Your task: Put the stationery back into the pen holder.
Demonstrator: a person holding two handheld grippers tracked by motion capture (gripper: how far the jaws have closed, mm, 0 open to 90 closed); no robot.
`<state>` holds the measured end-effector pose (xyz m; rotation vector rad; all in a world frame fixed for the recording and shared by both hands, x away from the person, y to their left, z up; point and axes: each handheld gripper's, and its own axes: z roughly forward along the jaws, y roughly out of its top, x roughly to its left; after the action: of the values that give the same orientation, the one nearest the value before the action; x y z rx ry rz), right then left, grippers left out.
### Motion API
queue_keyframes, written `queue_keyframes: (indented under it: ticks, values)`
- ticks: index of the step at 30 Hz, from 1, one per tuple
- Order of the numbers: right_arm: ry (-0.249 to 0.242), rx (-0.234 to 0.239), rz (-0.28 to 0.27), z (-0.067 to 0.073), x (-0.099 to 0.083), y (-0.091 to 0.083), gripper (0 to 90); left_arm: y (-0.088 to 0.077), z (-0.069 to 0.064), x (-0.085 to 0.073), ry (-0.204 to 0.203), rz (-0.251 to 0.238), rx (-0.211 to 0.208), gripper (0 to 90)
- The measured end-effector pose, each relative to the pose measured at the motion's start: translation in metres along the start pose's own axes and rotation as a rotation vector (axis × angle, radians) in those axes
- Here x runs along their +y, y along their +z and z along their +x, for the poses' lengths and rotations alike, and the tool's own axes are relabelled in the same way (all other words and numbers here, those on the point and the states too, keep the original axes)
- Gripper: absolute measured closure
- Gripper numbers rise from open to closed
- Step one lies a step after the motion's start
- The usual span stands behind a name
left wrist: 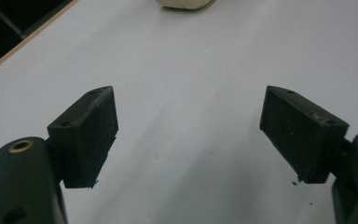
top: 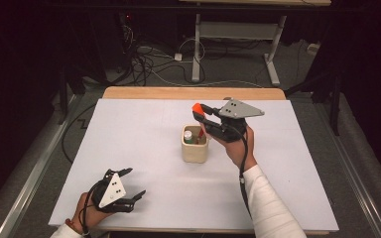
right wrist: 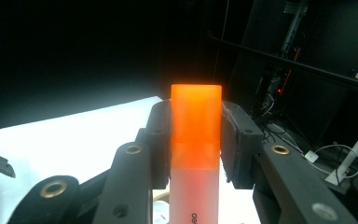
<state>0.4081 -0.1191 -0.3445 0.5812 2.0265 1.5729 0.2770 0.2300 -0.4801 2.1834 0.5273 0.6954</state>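
Translucent plastic marker, matt white tabletop

The left gripper hovered over the white table, its two black jaws spread wide with nothing between them, while the base of a cream cup stood farther off

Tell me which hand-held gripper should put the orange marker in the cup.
Right. The right hand-held gripper is already shut on the orange marker and sits just above the cup. The left hand-held gripper is open near the table's front edge, well short of the cup.
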Motion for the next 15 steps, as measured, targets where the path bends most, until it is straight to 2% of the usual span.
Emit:
queue_keyframes:
  ticks: [15]
  values:
    - [0.011,0.025,0.001,0.007,-0.003,0.017,66.8,0.001,-0.001,-0.002,0.001,0.011,-0.004,18.5]
